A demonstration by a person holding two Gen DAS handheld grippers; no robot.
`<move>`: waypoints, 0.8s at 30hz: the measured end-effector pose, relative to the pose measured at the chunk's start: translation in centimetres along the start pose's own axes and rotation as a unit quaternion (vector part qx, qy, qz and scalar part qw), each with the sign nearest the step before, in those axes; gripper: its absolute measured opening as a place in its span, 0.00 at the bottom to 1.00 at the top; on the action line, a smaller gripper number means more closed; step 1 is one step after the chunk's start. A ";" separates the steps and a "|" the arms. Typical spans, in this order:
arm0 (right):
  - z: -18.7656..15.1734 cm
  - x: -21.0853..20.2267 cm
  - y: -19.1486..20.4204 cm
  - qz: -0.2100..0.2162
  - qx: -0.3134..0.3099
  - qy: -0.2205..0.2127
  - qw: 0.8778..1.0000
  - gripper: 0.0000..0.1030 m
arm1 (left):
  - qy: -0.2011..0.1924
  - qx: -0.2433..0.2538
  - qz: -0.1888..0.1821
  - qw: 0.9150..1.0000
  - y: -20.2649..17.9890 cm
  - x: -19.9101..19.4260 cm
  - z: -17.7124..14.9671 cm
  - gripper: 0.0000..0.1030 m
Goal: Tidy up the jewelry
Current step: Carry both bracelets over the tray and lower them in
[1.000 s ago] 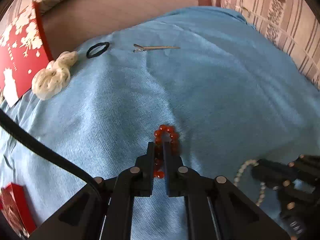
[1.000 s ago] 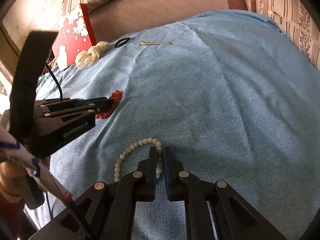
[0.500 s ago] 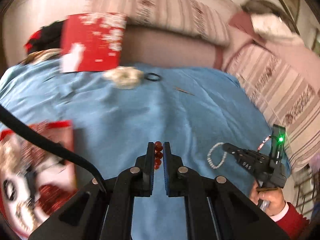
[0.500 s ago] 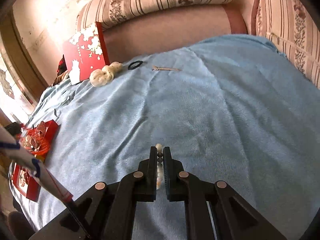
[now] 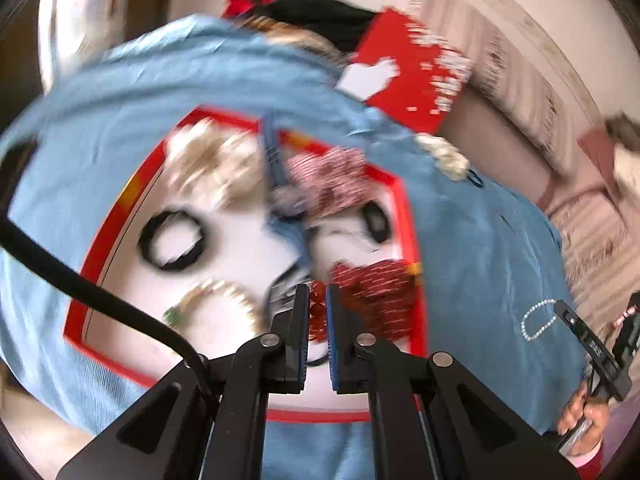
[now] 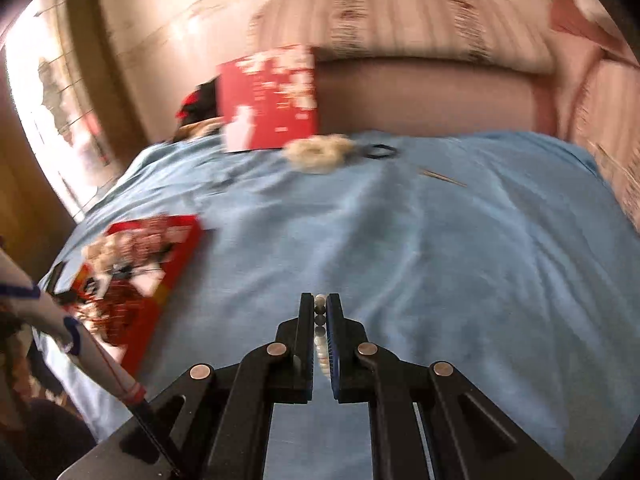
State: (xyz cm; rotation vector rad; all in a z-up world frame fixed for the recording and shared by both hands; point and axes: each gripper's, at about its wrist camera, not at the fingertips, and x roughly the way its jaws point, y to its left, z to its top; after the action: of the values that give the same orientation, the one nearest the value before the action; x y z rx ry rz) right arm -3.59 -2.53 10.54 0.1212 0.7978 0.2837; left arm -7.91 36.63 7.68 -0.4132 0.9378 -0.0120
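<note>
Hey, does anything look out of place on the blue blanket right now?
A cream scrunchie, a black hair tie and a thin hairpin lie loose on the blue blanket, far from the red tray holding the other pieces.

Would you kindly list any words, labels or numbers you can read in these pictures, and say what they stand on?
None can be read.
Red card against the sofa: white markings, too blurred.
Red tray on the blue blanket: no legible print.
Right hand-held gripper: small marks, too small.
</note>
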 end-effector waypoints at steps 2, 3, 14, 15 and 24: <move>0.8 0.4 2.6 0.021 -0.015 0.006 1.000 0.07 | 0.010 -0.025 0.007 1.000 1.8 0.5 -0.2 0.07; 1.2 0.6 4.1 0.032 -0.023 0.009 0.999 0.07 | 0.010 -0.031 0.016 0.999 2.4 0.5 -0.3 0.07; 3.4 5.3 20.1 0.117 -0.124 0.051 0.984 0.07 | -0.034 -0.095 0.056 0.993 7.9 -0.6 1.0 0.07; 3.6 6.0 21.2 0.123 -0.128 0.057 0.983 0.07 | -0.038 -0.102 0.041 0.993 8.3 -0.5 1.2 0.07; 3.9 12.5 29.5 0.178 -0.132 0.114 0.969 0.07 | -0.092 -0.113 0.061 0.987 9.2 -0.9 2.5 0.07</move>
State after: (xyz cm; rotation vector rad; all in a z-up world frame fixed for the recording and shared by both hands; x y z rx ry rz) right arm 1.44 29.31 10.92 -0.0218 0.9580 0.7507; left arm -8.01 46.17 6.49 -0.5570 0.7822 0.2422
